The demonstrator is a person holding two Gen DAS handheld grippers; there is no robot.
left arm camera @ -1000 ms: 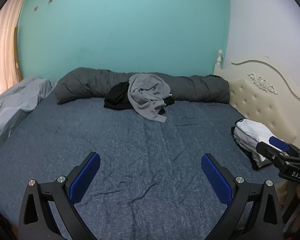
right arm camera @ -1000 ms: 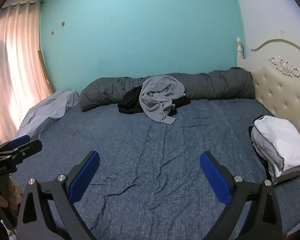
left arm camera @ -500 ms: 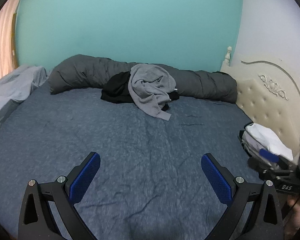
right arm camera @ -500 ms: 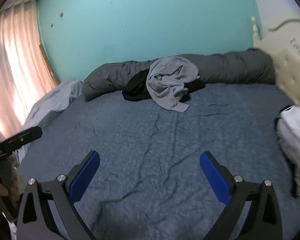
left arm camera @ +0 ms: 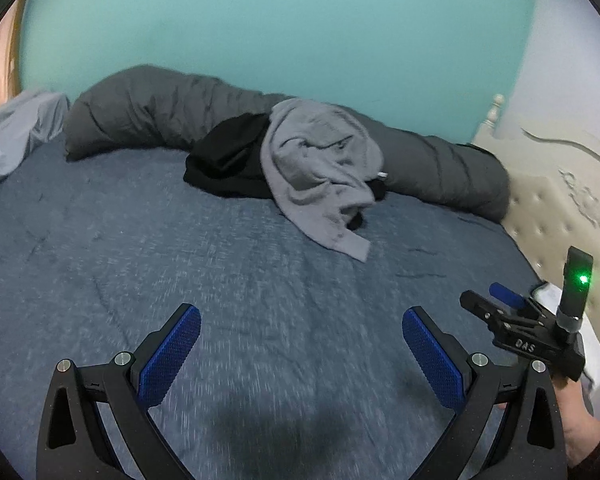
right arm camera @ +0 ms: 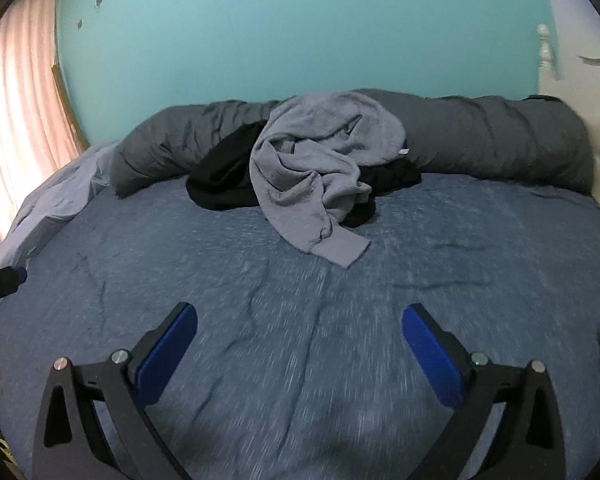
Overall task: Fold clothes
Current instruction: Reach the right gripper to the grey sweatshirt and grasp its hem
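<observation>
Lying in a crumpled heap at the far side of the bed [right arm camera: 300,360], the grey top [right arm camera: 320,160] is draped over a black garment [right arm camera: 224,178]. Both lean against a long dark grey rolled duvet [right arm camera: 500,136] that runs along the green wall. One sleeve of the grey top hangs down flat onto the blue sheet, with its cuff nearest the cameras. It looks like the easiest part to pick up first.

The left tool [left arm camera: 300,344] is wide open and holds nothing. The right tool [right arm camera: 300,340] is wide open too, and empty. Both hang over the bare middle of the bed, well apart from the clothes. They are probably open so they are ready to pinch the cloth once they get there.

In the left view the right tool [left arm camera: 508,312] shows at the right edge, with a green light on it. Just behind it is something white [left arm camera: 556,296], near the cream headboard [left arm camera: 560,208]. It may be folded clothes, but little of it shows. There is no basket or box in view.
</observation>
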